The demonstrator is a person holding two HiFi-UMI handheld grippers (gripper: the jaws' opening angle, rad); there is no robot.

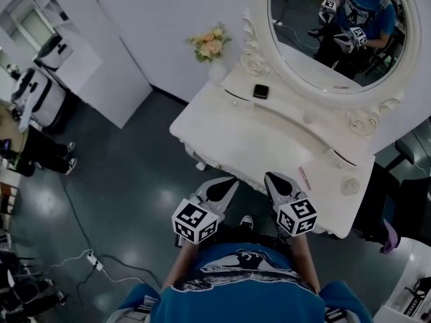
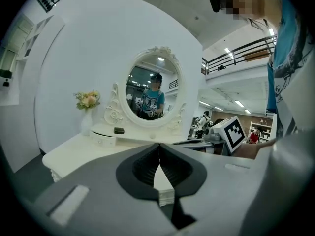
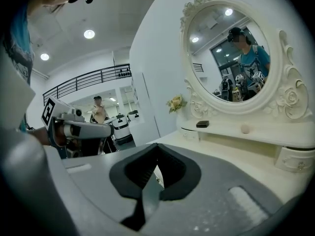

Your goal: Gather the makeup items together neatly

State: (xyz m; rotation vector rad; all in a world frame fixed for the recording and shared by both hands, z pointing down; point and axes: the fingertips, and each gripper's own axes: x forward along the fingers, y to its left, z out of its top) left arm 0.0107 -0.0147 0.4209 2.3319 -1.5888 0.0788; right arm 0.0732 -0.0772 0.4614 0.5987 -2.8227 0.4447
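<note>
makeup items lie scattered over the white bench (image 1: 269, 140) under the oval mirror (image 1: 316, 52), none of them gathered yet. a black compact (image 1: 260, 91) sits on the raised shelf at the back left. a small pale round piece (image 1: 309, 118) rests further along that shelf. a slim pink stick (image 1: 304, 177) lies near the front edge, and what looks like a pale round disc (image 1: 349, 186) sits near the right end, well apart from the compact. that makes four items, one of each kind, plus one vase of flowers (image 1: 210, 44) at the far left corner, which seems no part of the job. the left gripper (image 1: 230, 182) and the right gripper (image 1: 271, 177) hang side by side at the front edge of the bench, each with its jaws pressed together and nothing between them. the step in hand looks like the approach, before any pick. the next move probably calls for spreading the right gripper's jaws and reaching for the pink stick, the nearest item. it lies flat and thin, so it may need a low, careful pinch.
</note>
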